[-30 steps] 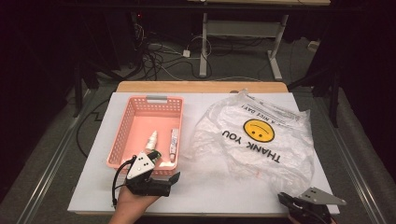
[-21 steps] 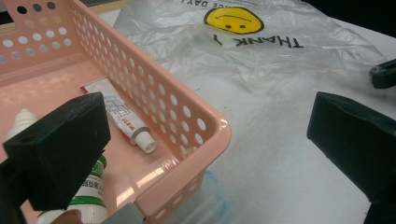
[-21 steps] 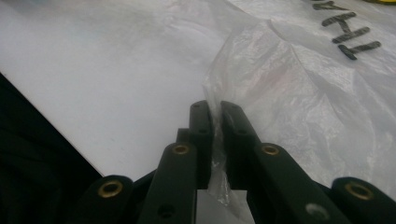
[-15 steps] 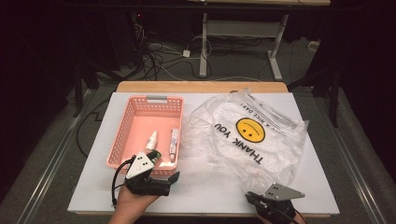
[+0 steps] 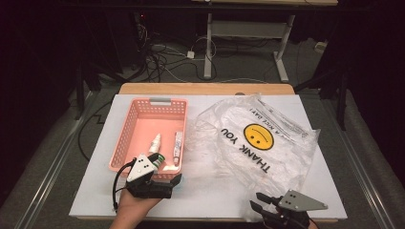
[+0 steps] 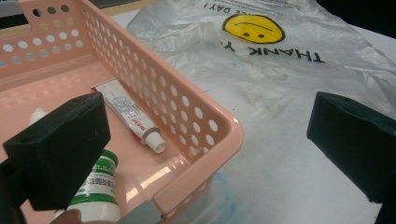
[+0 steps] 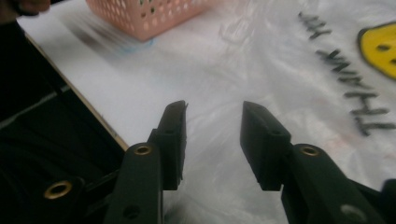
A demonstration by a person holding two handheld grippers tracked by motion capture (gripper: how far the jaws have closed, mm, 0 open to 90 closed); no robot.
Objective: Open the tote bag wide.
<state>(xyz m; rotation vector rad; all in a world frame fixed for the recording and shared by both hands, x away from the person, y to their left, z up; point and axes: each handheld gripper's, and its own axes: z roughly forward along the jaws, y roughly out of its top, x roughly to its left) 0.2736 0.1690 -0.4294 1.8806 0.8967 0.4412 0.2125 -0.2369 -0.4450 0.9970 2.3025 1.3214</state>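
Note:
A pink perforated basket (image 5: 125, 138) (image 6: 224, 126) holds a white tube (image 5: 177, 145) (image 6: 128, 114) and a small white bottle with a green label (image 5: 155, 143) (image 6: 98, 186). My left gripper (image 5: 165, 177) (image 6: 208, 140) is open wide at the basket's near right corner, one jaw over the bottle and the other outside the wall. Right of the basket lies a crumpled clear plastic bag (image 5: 286, 157) (image 7: 289, 70) printed with a yellow smiley and "THANK YOU". My right gripper (image 5: 255, 204) (image 7: 212, 130) sits at the bag's near edge; its jaws have just been opening, and the pads do not press the film.
Everything rests on a white table (image 5: 215, 200) whose front edge runs just under both hands. A wooden strip (image 5: 205, 88) borders the far side. Beyond it, cables (image 5: 162, 62) and a desk frame (image 5: 207, 47) stand on the dark floor.
The right gripper has moved left along the table's front edge and its jaws have parted. The bag's near side shifted left and bunched up. The left gripper kept still.

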